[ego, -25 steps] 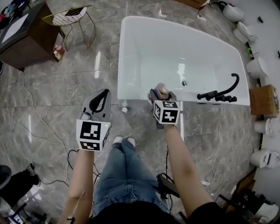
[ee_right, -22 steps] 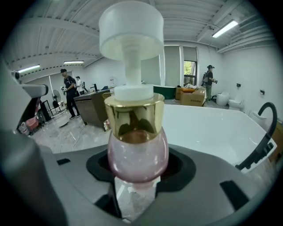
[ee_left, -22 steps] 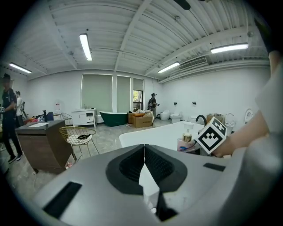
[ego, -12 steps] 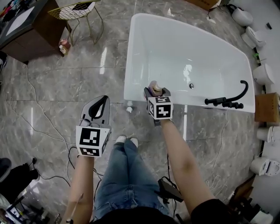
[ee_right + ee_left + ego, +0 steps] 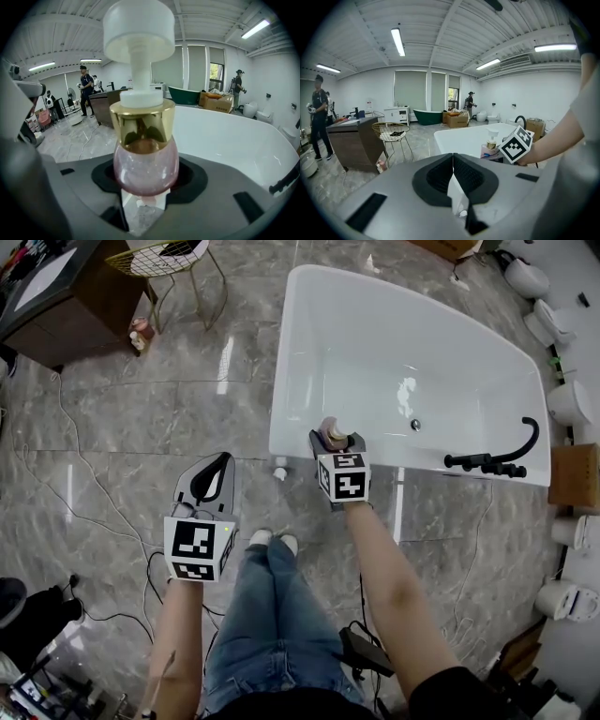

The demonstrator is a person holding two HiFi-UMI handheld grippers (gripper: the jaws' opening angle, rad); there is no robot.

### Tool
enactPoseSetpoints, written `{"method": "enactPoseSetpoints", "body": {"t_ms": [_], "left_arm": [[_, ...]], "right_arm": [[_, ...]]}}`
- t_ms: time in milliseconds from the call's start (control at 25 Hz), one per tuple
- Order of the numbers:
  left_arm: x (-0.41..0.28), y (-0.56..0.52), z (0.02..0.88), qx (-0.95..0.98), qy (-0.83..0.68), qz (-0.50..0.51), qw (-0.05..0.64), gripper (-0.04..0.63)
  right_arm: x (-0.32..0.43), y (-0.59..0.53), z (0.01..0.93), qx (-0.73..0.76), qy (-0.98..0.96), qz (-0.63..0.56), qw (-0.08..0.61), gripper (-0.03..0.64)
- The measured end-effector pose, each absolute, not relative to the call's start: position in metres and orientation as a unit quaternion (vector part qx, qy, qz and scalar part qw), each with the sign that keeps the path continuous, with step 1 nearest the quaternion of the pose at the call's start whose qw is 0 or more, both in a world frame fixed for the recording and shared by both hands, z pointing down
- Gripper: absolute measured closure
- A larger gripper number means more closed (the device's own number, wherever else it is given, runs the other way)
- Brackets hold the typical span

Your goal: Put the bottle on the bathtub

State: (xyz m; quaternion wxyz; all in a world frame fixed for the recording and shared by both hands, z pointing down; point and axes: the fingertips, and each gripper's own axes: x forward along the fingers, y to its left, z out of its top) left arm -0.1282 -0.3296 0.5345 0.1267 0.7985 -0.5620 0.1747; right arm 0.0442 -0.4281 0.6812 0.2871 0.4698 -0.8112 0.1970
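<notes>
A pink pump bottle (image 5: pixel 145 164) with a gold collar and white pump head stands upright between the jaws of my right gripper (image 5: pixel 331 440), which is shut on it. In the head view the bottle (image 5: pixel 330 434) hangs over the near rim of the white bathtub (image 5: pixel 375 310); whether it touches the rim I cannot tell. My left gripper (image 5: pixel 212 474) hovers over the marble floor left of the tub, jaws shut with nothing between them. The left gripper view also shows the bottle (image 5: pixel 490 145) beside the tub (image 5: pixel 459 138).
A black faucet (image 5: pixel 497 457) sits on the tub's near right rim. A gold wire chair (image 5: pixel 173 259) and a dark cabinet (image 5: pixel 56 306) stand at the far left. Cables (image 5: pixel 84 474) run over the floor. White toilets (image 5: pixel 572 404) line the right side. People stand in the background.
Both grippers have sunk a little. The right gripper has carried the bottle over the tub's near rim. The head camera has shifted, so the tub sits further right.
</notes>
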Motion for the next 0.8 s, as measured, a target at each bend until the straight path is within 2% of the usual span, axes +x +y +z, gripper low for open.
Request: {"method": "enactPoseSetpoints", "body": {"t_ms": [360,480,800], "left_arm": [[-0.114,-0.326,0.537,0.804,-0.555,0.173,0.126,0.583],[-0.117,-0.325,0.533,0.803,-0.558,0.17,0.123,0.583],[-0.111,-0.322,0.5,0.809,-0.555,0.164,0.103,0.583]], "right_arm": [[0.045,-0.426,0.681,0.483,-0.809,0.18,0.283,0.376],[0.047,-0.425,0.677,0.498,-0.797,0.199,0.279,0.322],[0.043,-0.41,0.643,0.499,-0.797,0.235,0.249,0.295]]}}
